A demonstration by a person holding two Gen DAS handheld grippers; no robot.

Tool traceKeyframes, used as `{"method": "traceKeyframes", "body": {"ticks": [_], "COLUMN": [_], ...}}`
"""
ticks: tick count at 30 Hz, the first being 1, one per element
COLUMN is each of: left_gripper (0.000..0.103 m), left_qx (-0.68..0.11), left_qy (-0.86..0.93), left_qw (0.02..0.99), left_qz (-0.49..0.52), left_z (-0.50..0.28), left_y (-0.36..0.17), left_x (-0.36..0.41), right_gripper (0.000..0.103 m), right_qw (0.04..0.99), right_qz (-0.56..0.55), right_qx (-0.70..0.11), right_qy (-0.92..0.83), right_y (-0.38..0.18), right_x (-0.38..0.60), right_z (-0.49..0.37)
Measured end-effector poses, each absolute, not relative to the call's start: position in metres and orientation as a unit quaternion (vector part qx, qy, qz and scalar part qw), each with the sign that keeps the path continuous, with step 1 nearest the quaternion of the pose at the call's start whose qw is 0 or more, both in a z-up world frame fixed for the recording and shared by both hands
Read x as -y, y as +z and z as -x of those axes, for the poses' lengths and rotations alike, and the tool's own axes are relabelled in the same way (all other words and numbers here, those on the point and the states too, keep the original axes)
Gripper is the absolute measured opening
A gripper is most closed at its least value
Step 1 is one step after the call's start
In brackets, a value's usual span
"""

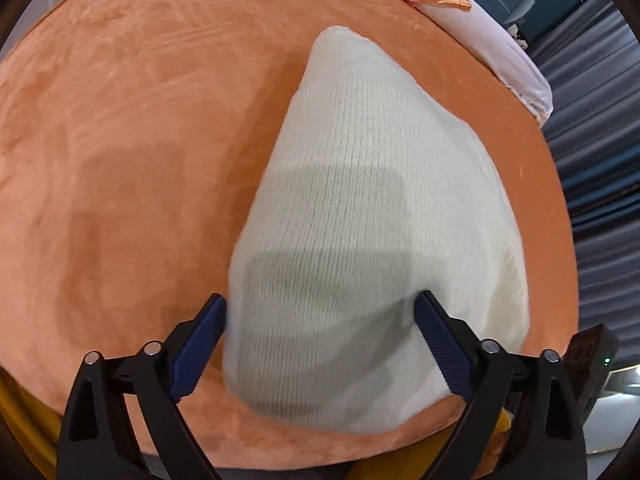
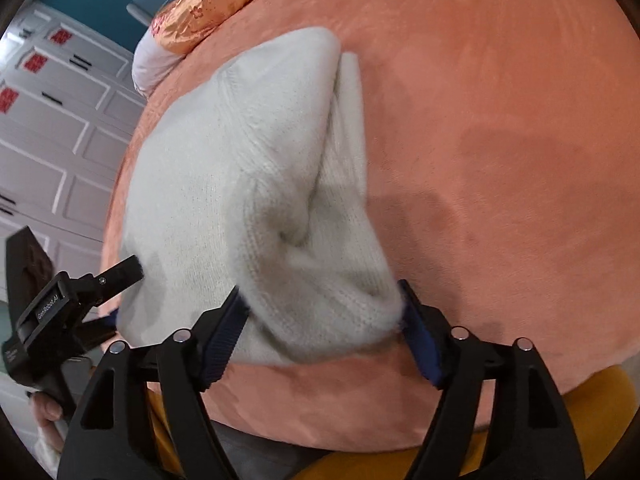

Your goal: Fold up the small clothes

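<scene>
White knit garment lies folded on the orange bed; left tongs stand wide, straddling its near edge. Right tongs stand wide around a bunched fold, not visibly clamped. Beyond the garment, a floral satin pillow lies at the bed's far edge.

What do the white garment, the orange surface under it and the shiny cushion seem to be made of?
Garment: knitted yarn, probably wool or acrylic; fine rows of stitches and a fuzzy nap show.
Surface: soft plush or velvet-like fabric; matt, with brushed streaks and darker pressed patches.
Cushion: satin-like cloth, perhaps silk or polyester; glossy highlights and a pink flower pattern.
</scene>
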State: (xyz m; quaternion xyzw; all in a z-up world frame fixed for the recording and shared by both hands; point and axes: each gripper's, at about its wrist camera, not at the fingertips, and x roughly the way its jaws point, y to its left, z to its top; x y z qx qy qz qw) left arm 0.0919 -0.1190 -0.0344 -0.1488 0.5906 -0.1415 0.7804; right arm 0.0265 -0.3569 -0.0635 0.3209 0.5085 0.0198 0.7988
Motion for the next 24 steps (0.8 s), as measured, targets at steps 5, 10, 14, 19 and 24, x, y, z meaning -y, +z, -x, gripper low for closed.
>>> {"method": "traceKeyframes", "body": {"ticks": [5, 10, 14, 19, 24], "left_gripper": [0.098, 0.098, 0.098, 0.098, 0.083], "left_qx": [-0.58, -0.575, -0.574, -0.572, -0.57], "left_qy": [-0.166, -0.188, -0.182, -0.17, -0.193], "left_qw": [0.783, 0.783, 0.785, 0.793, 0.793], "left_qz": [0.153, 0.144, 0.145, 0.123, 0.093], "left_z": [-0.101, -0.113, -0.115, -0.114, -0.099], "left_y": [-0.038, -0.046, -0.049, -0.041, -0.023], "left_x": [0.119, 0.126, 0.133, 0.144, 0.144], "right_gripper": [0.086, 0.087, 0.088, 0.072, 0.035], "right_qw": [0.805, 0.801, 0.799, 0.795, 0.803], "right_qz": [-0.31, -0.325, -0.333, -0.343, -0.343], "right_qx": [-0.505, -0.5, -0.497, -0.495, -0.482], "right_qy": [0.032, 0.049, 0.057, 0.069, 0.078], "right_y": [-0.065, -0.067, -0.069, -0.067, -0.043], "right_x": [0.35, 0.353, 0.352, 0.355, 0.364], "right_z": [-0.038, -0.052, -0.069, -0.075, -0.05]}}
